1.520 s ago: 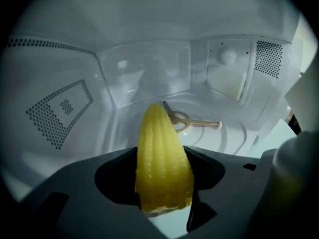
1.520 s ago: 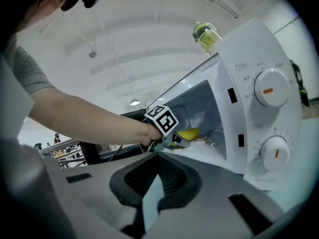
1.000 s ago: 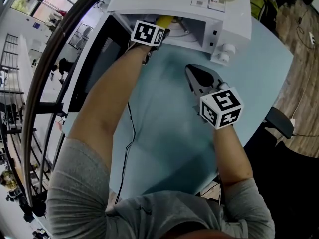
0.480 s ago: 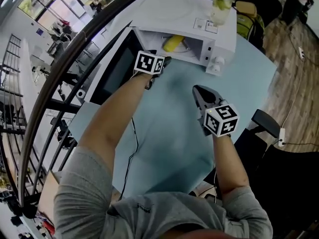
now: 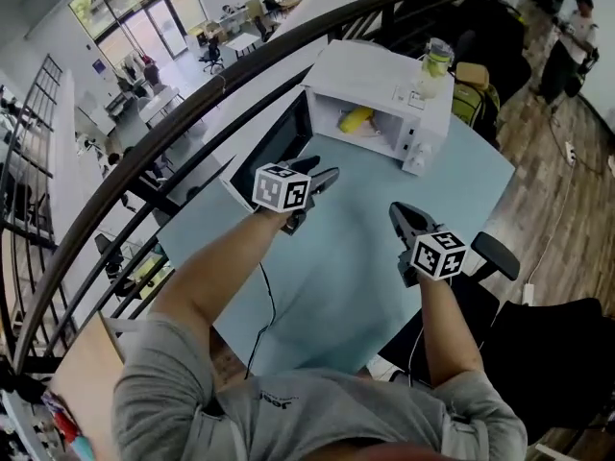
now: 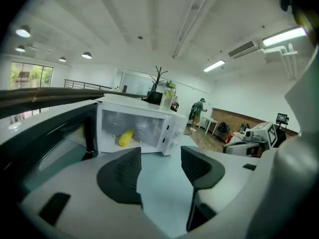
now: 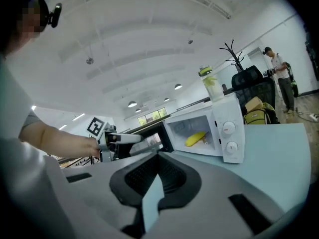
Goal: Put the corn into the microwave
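The yellow corn (image 5: 355, 119) (image 6: 125, 138) (image 7: 195, 139) lies inside the white microwave (image 5: 384, 80) (image 6: 167, 128) (image 7: 229, 128). The microwave's dark-glass door (image 5: 274, 147) (image 7: 149, 138) hangs wide open to the left. My left gripper (image 5: 322, 177) (image 6: 159, 156) hovers over the pale blue table (image 5: 356, 267), well short of the microwave. Its jaws are closing with nothing between them. My right gripper (image 5: 400, 213) (image 7: 158, 157) is further right and nearer me, with its tips together and empty.
A lidded cup (image 5: 434, 65) (image 7: 212, 86) with a pale drink stands on the microwave's top. A black railing (image 5: 192, 104) curves behind the table. A black cable (image 5: 264, 305) trails over the table's near left. A black chair (image 5: 495, 253) stands at the right edge, and a person (image 5: 577, 27) is far off.
Both grippers have drawn back from the microwave toward me, the left one out of its opening. The corn stays inside. The head view now takes in the whole table.
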{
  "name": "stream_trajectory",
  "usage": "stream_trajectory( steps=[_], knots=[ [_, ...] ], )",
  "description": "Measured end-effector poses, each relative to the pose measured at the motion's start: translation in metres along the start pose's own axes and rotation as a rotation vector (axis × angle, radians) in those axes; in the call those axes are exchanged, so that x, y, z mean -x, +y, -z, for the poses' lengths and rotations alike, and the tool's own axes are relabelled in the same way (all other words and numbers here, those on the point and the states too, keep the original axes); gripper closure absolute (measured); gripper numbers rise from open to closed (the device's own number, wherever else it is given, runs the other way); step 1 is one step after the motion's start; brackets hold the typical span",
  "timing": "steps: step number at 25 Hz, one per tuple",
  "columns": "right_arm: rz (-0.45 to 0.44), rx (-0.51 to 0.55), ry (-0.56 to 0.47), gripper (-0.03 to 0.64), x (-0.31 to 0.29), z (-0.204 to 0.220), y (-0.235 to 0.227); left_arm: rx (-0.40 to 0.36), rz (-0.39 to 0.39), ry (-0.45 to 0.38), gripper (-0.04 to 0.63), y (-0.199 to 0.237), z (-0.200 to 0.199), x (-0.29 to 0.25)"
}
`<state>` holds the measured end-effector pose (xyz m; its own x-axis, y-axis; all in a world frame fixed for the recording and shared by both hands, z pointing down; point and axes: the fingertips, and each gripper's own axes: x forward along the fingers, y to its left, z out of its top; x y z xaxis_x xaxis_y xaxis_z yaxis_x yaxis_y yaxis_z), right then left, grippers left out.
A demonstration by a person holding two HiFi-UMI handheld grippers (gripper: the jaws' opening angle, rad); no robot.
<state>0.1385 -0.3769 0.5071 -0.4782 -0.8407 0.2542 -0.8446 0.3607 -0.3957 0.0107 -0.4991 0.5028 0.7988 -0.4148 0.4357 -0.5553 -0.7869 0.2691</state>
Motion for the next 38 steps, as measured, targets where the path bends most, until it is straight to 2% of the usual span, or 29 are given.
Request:
stream_trajectory(
  steps=[3,8,15,20,26,30,33,38],
  knots=[
    [-0.021,-0.014,0.006,0.599,0.017,-0.001,0.021,0.024,0.002,-0.057,0.378,-0.016,0.017,0.068],
    [-0.038,-0.031,0.016,0.600,0.045,0.002,0.057,0.008,0.005,-0.164,0.443,-0.045,0.045,0.176],
    [0.010,-0.049,0.033,0.599,0.104,0.018,0.115,-0.016,0.055,-0.292,0.532,-0.103,0.084,0.298],
    [0.038,-0.066,0.016,0.600,0.135,0.023,0.161,-0.025,0.074,-0.372,0.575,-0.120,0.093,0.379],
    [0.038,-0.034,-0.012,0.600,0.177,0.024,0.216,-0.111,0.073,-0.384,0.577,-0.145,0.102,0.449],
    [0.017,-0.036,-0.030,0.600,0.196,0.021,0.245,-0.103,0.048,-0.396,0.577,-0.155,0.108,0.490],
    [-0.019,-0.027,-0.055,0.600,0.204,0.007,0.256,-0.088,0.031,-0.410,0.577,-0.169,0.109,0.504],
    [-0.106,0.007,-0.080,0.600,0.216,-0.014,0.255,-0.112,-0.011,-0.433,0.577,-0.205,0.102,0.503]
  ],
)
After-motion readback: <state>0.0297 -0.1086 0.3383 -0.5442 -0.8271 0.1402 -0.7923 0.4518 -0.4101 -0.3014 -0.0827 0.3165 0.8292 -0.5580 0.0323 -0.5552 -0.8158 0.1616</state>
